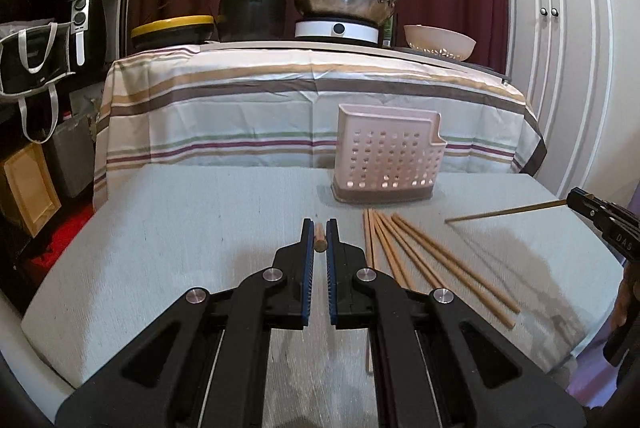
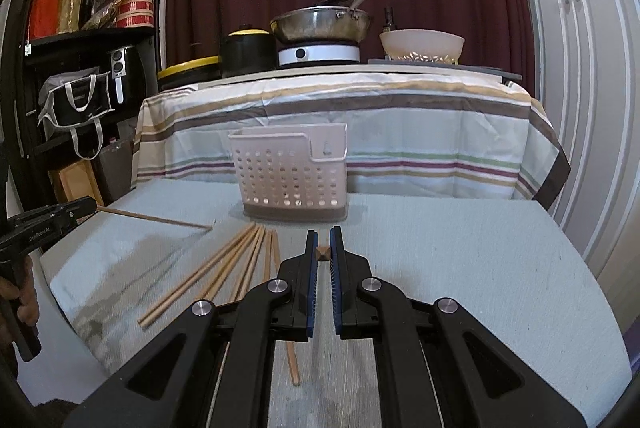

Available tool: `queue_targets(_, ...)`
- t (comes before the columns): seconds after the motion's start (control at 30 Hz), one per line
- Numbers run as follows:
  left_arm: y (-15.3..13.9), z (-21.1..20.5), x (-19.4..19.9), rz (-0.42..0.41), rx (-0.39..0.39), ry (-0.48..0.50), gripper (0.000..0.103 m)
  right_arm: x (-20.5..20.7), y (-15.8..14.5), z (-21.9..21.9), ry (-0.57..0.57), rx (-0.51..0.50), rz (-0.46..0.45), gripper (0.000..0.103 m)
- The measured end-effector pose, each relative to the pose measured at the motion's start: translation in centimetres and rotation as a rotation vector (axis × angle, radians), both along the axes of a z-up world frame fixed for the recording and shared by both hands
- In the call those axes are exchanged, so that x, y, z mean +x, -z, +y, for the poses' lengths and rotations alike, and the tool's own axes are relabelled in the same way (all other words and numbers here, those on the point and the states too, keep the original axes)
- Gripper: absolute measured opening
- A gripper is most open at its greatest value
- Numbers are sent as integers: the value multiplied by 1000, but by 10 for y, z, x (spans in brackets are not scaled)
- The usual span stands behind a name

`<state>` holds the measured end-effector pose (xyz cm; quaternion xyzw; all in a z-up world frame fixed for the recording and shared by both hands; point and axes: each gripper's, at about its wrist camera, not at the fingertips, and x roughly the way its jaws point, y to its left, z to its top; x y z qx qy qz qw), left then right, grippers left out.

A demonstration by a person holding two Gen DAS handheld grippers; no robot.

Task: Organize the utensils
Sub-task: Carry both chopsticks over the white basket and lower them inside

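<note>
A pale perforated utensil holder (image 1: 387, 159) (image 2: 294, 173) stands upright on the grey table. Several wooden chopsticks (image 1: 424, 260) (image 2: 224, 268) lie fanned out in front of it. My left gripper (image 1: 319, 228) is shut on one chopstick (image 1: 319, 239), seen end-on between its blue pads; that chopstick (image 2: 154, 218) slants down to the table in the right wrist view. My right gripper (image 2: 324, 240) is shut on another chopstick (image 2: 322, 252), also end-on; its shaft (image 1: 506, 212) shows in the left wrist view, tip near the table.
A striped cloth (image 1: 312, 107) hangs over a higher table behind, carrying pots, a wok on a burner (image 1: 340, 3) and a bowl. A dark shelf (image 2: 80, 47) stands at left, white cabinet doors (image 1: 560, 27) at right.
</note>
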<state>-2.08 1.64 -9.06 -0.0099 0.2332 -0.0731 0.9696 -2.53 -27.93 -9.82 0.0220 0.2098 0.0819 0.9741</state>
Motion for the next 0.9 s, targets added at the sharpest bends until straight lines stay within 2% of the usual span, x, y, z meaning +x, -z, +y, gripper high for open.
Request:
queue_targets(0.5, -45, -3, 59, -40, 16, 16, 7, 48, -32, 8, -19, -9, -69, 7)
queue_targets(0.9, -60, -11, 100, -83, 19, 23, 7, 82, -43, 8, -21, 13, -103, 7)
